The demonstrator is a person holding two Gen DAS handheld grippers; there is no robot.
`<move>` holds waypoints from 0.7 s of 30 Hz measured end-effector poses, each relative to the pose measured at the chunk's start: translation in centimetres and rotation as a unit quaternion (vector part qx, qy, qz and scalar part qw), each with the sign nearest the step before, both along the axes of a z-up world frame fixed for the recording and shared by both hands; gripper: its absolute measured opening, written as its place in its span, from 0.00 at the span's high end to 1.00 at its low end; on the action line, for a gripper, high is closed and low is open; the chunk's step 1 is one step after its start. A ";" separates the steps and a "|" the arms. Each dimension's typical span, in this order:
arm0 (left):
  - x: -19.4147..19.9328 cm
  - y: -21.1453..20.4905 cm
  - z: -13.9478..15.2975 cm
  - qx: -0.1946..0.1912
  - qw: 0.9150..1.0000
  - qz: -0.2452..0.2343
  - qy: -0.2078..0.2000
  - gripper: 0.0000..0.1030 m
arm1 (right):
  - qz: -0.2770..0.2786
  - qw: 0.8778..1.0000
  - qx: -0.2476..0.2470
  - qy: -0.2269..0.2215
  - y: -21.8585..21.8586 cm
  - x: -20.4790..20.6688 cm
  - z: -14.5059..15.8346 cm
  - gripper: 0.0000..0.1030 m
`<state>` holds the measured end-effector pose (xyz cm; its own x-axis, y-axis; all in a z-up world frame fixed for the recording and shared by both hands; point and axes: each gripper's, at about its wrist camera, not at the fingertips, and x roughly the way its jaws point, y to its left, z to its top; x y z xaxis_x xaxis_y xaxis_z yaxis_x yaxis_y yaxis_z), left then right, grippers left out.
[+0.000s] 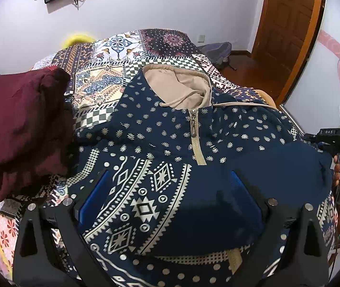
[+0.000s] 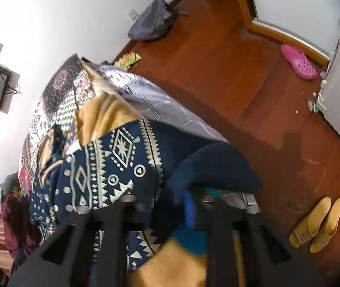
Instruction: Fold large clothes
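Hoodie point(image 1: 170, 148), navy with white geometric print, flat on the patchwork bedspread point(image 1: 122, 47), hood farthest from us, zip running lengthwise. Our right gripper point(image 2: 189, 205) sits nearer its plain navy sleeve point(image 2: 213, 165), jaws clenched on that fabric; our left gripper point(image 1: 170, 201) hangs spread and empty over the chest.
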<state>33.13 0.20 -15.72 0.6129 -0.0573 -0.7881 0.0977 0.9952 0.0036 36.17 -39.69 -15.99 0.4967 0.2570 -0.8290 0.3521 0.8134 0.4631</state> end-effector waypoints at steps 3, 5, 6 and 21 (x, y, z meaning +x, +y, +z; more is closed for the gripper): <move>-0.8 0.6 0.9 0.004 1.000 0.005 -0.011 0.05 | 0.016 0.998 -0.043 -0.036 1.1 -0.8 2.6 0.92; -1.2 1.2 1.3 0.001 1.000 0.011 -0.017 0.05 | 0.036 0.993 -0.081 -0.074 2.4 -1.6 5.4 0.92; -1.5 1.5 1.5 -0.002 1.000 0.015 -0.019 0.05 | 0.049 0.989 -0.096 -0.097 3.2 -1.9 6.9 0.92; -4.4 2.8 2.1 -0.016 0.999 0.010 -0.026 0.05 | 0.262 0.947 -0.131 -0.134 17.6 -4.9 10.1 0.92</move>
<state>28.73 2.96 -13.59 0.6545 -0.0691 -0.7529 0.0774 0.9967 -0.0241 31.23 -22.08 -5.84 0.5590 0.3301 -0.7606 -0.2334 0.9429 0.2376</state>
